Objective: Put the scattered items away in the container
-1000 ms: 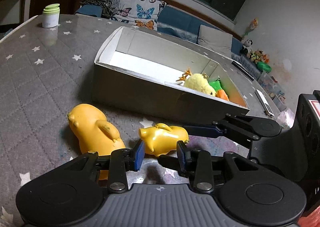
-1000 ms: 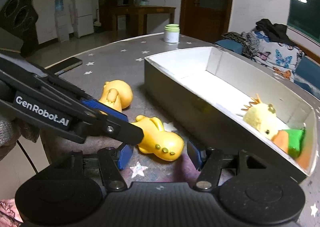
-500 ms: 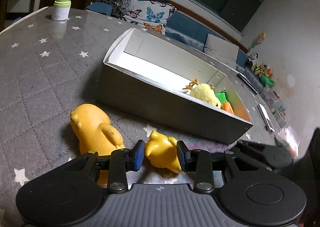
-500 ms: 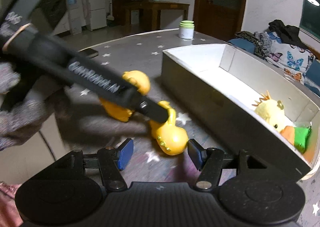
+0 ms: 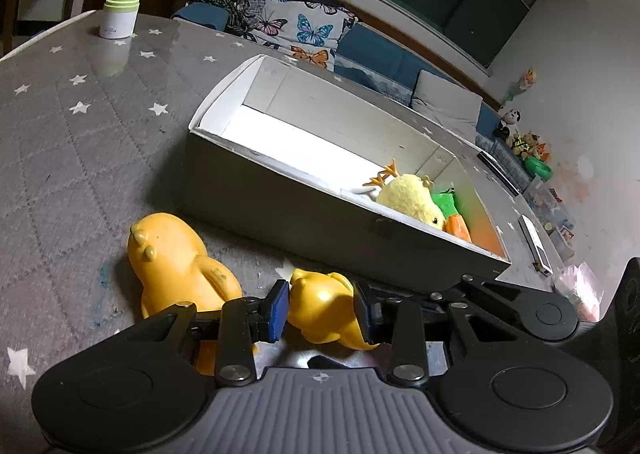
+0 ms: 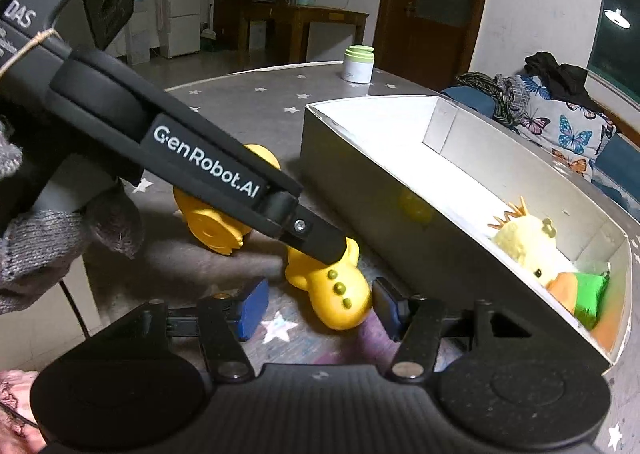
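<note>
My left hand-held gripper (image 5: 320, 308) pinches small yellow toy (image 5: 322, 310) on counter (image 5: 60, 134), beside box (image 5: 280, 206). My right hand-held gripper (image 6: 316, 308) open wide, empty, toy just ahead. Bigger yellow toy (image 5: 172, 262) alongside.

Grey table (image 5: 80, 158) with white star pattern, long open box (image 5: 304, 210) lying on it, two yellow rubber toys, the larger (image 5: 172, 262) and the smaller (image 5: 320, 306), just beside the box, green-lidded white jar (image 5: 119, 16) near the far edge

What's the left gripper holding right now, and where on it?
The left gripper pinches the small yellow toy across its body; the right gripper is open, holding nothing.
</note>
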`<state>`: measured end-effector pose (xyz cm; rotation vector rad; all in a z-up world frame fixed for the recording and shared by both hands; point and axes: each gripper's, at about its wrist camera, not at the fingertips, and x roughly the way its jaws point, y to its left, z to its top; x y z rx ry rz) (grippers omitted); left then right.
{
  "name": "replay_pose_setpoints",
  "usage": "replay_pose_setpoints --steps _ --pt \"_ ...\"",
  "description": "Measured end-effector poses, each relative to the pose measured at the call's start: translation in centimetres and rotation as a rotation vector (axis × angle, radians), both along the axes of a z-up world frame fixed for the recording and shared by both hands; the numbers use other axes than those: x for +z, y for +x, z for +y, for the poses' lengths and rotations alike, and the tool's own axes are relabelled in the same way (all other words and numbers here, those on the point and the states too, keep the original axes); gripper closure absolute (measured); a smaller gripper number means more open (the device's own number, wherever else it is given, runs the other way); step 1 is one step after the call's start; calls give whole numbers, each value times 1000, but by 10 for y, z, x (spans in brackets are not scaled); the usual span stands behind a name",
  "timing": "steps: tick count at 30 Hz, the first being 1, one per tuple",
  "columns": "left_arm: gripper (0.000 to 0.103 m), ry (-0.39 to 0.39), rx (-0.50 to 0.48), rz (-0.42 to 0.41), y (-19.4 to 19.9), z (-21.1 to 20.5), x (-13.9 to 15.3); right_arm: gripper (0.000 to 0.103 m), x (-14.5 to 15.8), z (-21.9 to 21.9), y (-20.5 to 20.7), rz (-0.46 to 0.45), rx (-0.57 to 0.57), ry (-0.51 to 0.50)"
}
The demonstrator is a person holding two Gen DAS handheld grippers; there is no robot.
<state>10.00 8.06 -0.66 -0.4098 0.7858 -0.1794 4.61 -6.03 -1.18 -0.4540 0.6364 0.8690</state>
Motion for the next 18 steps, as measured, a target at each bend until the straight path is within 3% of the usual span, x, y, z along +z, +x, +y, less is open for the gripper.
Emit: replay_pose_setpoints --steps 10,18 --pt "66 32 4 -10 3 -9 3 70 -3 -3 4 21 -17 31" --pt "68 20 -23 -37 -4 -13 12 70 7 -16 -5 32 -56 74"
